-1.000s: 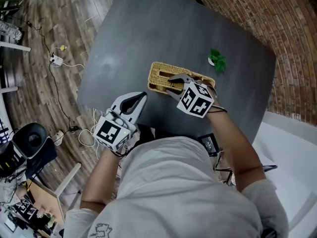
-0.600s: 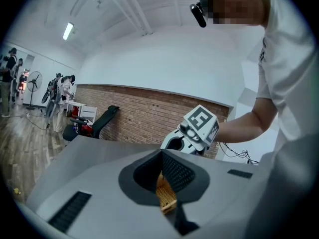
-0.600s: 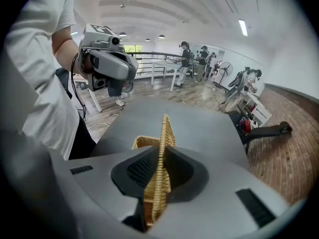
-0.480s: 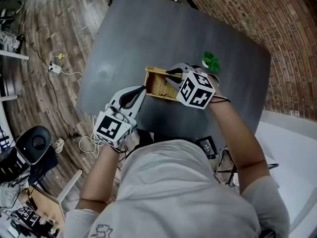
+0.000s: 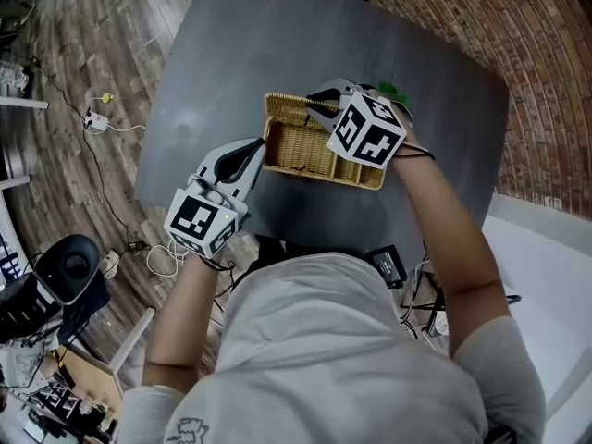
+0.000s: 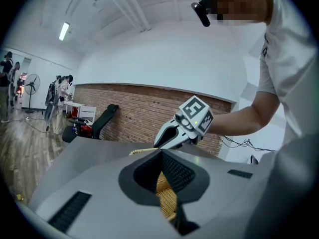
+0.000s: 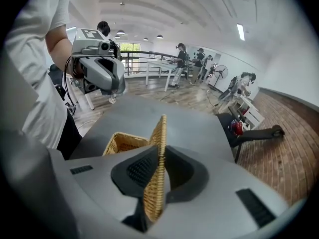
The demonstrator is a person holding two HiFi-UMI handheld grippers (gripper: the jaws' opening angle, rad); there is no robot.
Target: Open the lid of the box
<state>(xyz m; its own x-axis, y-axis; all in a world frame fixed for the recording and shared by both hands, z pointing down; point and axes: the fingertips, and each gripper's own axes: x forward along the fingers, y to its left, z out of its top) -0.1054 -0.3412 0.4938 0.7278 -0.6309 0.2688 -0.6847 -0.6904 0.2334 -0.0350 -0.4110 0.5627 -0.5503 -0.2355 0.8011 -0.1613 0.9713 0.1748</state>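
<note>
The wicker box (image 5: 310,155) lies open on the dark table (image 5: 277,44), its woven inside showing. My right gripper (image 5: 320,109) is shut on the lid (image 7: 160,133), which stands on edge above the box's far side. In the right gripper view the lid runs upright between the jaws of that gripper (image 7: 158,164), with the box (image 7: 121,142) behind it. My left gripper (image 5: 256,149) is at the box's left end. In the left gripper view its jaws (image 6: 162,159) are shut on a strip of the wicker wall (image 6: 168,201).
A small green thing (image 5: 400,92) lies on the table just beyond my right gripper. The table's near edge runs close under the box. Cables and a plug (image 5: 92,118) lie on the wood floor to the left. A black chair (image 7: 251,132) stands by the table.
The right gripper closed on the lid and raised it, so the shut box now shows its inside. The left gripper moved up to the box's left end.
</note>
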